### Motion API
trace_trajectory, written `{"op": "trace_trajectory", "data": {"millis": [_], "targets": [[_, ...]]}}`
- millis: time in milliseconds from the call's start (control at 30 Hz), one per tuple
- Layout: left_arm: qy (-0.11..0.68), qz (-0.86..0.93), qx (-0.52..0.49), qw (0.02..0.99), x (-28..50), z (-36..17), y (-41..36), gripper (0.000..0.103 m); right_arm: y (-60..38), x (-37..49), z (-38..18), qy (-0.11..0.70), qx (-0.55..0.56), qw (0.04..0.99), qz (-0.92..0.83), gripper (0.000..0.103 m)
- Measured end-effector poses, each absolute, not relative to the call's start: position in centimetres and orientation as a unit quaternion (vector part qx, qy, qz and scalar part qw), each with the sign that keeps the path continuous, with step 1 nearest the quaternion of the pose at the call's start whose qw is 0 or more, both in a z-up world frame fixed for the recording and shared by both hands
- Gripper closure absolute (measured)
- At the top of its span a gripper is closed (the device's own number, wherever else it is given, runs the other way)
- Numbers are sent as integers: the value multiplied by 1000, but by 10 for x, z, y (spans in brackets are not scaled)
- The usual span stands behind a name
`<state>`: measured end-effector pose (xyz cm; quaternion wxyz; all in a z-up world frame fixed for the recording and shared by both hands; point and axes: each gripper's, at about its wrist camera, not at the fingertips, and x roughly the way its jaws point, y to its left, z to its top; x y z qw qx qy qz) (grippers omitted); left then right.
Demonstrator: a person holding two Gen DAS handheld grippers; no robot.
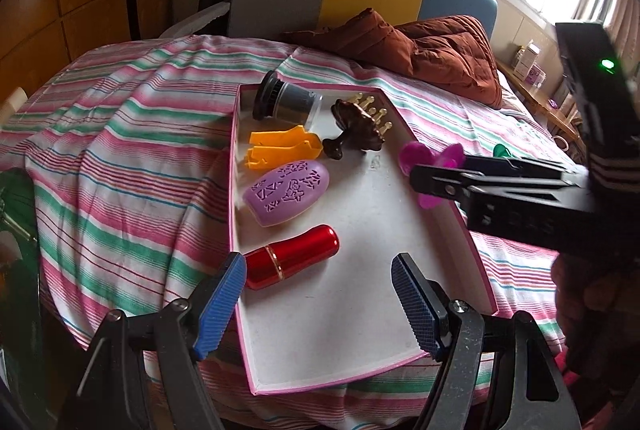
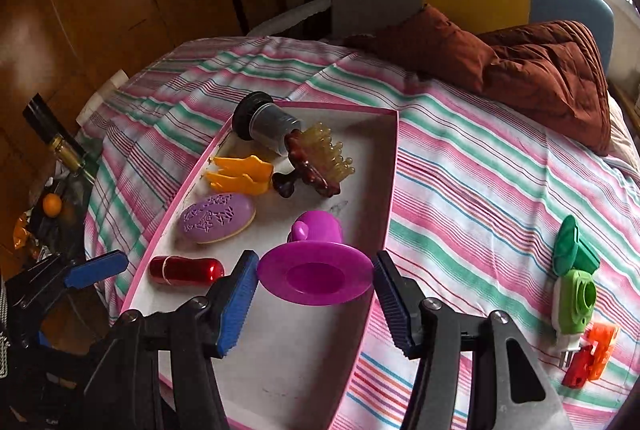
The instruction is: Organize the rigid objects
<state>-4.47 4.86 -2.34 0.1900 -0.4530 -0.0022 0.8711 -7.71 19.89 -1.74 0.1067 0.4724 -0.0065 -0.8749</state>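
Gripping a glossy magenta flared cup (image 2: 316,270), the right gripper's (image 2: 316,294) jaws hover; left gripper (image 1: 320,306) gapes empty.

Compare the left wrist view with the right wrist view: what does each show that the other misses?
Only the left wrist view shows the right gripper from the side, closed on the magenta funnel, plus the bedside shelf.

Only the right wrist view shows the green plug-in device and the orange clip on the striped sheet, clear of the tray.

Both show the pink-edged tray holding the red tube, purple oval case, yellow piece, brown comb and grey capped cup.
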Motion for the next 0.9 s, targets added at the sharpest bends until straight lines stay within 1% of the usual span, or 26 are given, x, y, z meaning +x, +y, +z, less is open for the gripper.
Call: {"op": "trace_trajectory", "data": {"millis": [300,433,700,900], "targets": [[-14,868,-463,181,-51,-30,39,27,188,-124,-49,34,512,83,-854,44],[-16,868,-463,176,-52,-31,37,27,189,-125,-53,24,512,81,-855,44],[-12,870,-461,174,-51,-29,38,27,187,-106,-55,19,505,96,-858,33],[-9,870,-463,172,-49,-30,39,27,184,-94,-53,12,501,98,-860,32]]}}
